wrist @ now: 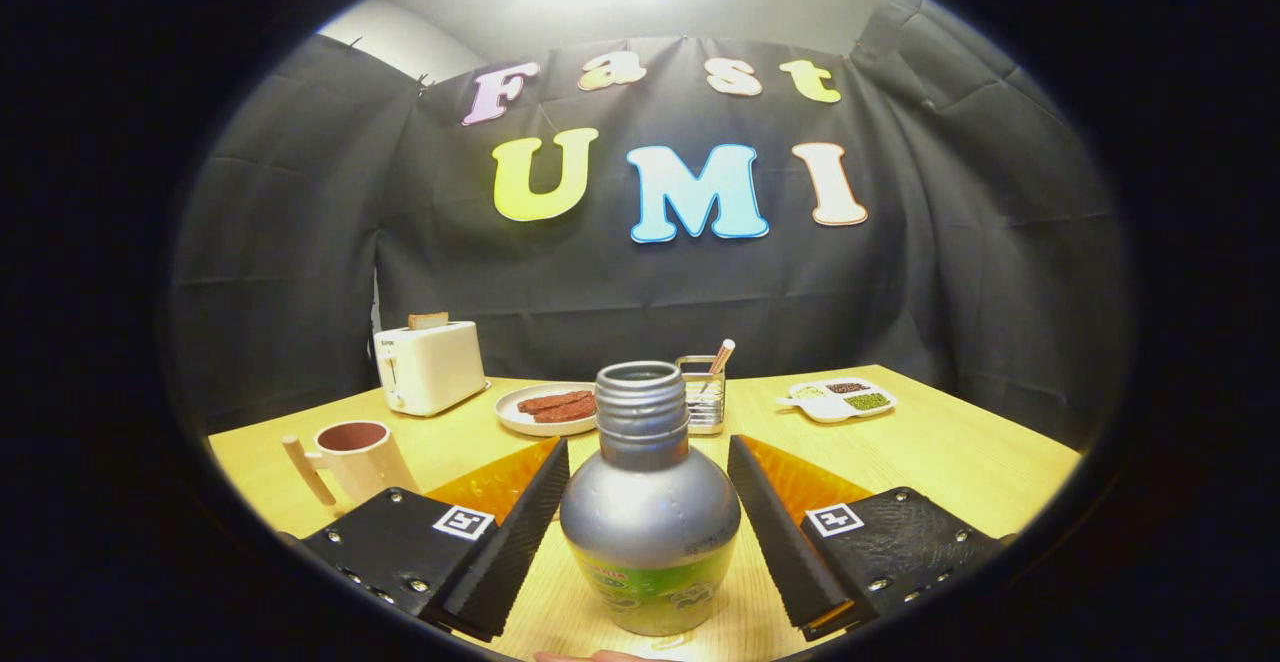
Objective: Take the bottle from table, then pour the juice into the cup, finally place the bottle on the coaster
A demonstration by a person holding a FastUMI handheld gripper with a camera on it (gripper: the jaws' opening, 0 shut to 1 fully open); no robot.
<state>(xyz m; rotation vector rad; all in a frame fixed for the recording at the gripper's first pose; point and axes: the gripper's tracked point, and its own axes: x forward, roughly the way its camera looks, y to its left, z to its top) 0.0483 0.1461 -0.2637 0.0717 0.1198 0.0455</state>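
Silver bottle (648, 522), cap off, stands upright on the wooden counter (960, 452), dead centre between the two fingers. Lower part of the bottle carries a green label.

Gripper view: gripper (648, 512) jaws set wide, one finger on each side of the bottle body. A gap shows on both sides, neither finger pressing on it. The fingers (520, 527) angle inward toward the far end, bottle shoulder roughly level with their tips.

Cup (358, 457): pale mug with a handle, at 10 o'clock from the bottle, just beyond the left finger. Upright, mouth open, dark inside; can't tell whether anything is in it.

Toaster (430, 365): white, at 10–11 o'clock, further back than the cup, near the counter's far left edge. A slice of bread sticks out of the top.

Plate (545, 409): white, at 11 o'clock, just behind the bottle neck, holding reddish-brown strips.

Wire holder (702, 397): metal, at 12–1 o'clock, right behind the bottle neck, with a stick or straw leaning out of it.

Divided dish (838, 399): white, at 1–2 o'clock, well apart from the bottle, with light, dark and green fillings in separate compartments.
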